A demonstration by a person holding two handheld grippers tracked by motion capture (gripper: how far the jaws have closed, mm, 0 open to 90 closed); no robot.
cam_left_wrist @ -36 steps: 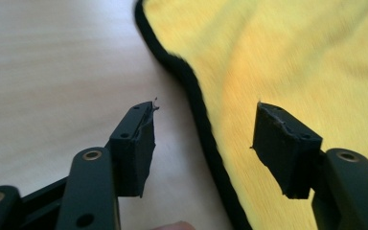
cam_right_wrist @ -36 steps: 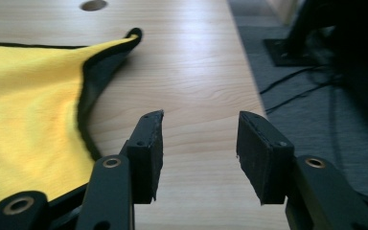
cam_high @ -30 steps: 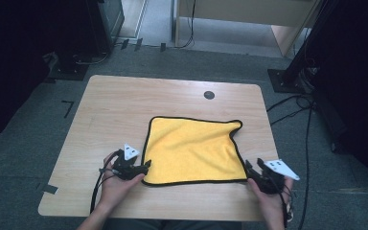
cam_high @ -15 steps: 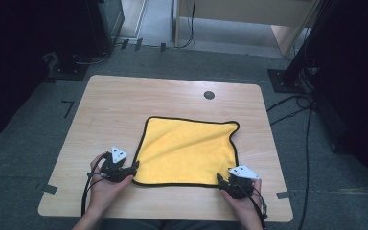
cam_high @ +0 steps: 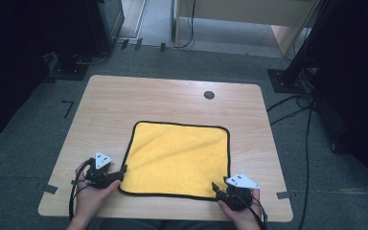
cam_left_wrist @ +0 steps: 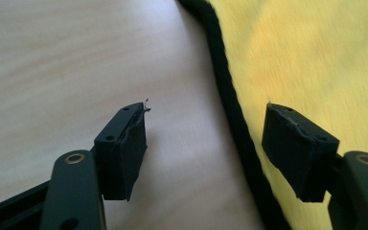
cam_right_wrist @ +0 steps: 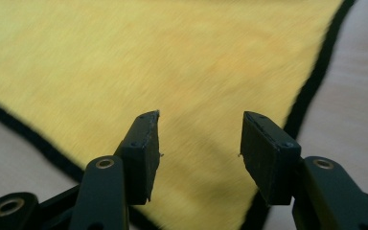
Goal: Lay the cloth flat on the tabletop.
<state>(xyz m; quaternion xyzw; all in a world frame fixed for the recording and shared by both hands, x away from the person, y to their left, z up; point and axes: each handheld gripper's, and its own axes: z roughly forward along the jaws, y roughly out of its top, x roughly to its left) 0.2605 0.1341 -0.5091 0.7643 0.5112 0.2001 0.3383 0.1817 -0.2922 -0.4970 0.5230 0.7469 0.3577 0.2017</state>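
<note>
- We see the yellow square microfibre cloth with black hem (cam_high: 178, 159) lying flat on the pale wooden bench (cam_high: 124, 103), toward its near edge.
- Our left tool (cam_left_wrist: 205, 143) stands apart, straddling the cloth's hem at its near left corner.
- Our right tool (cam_right_wrist: 200, 155) stands apart over the cloth's near right corner, gripping nothing.
</note>
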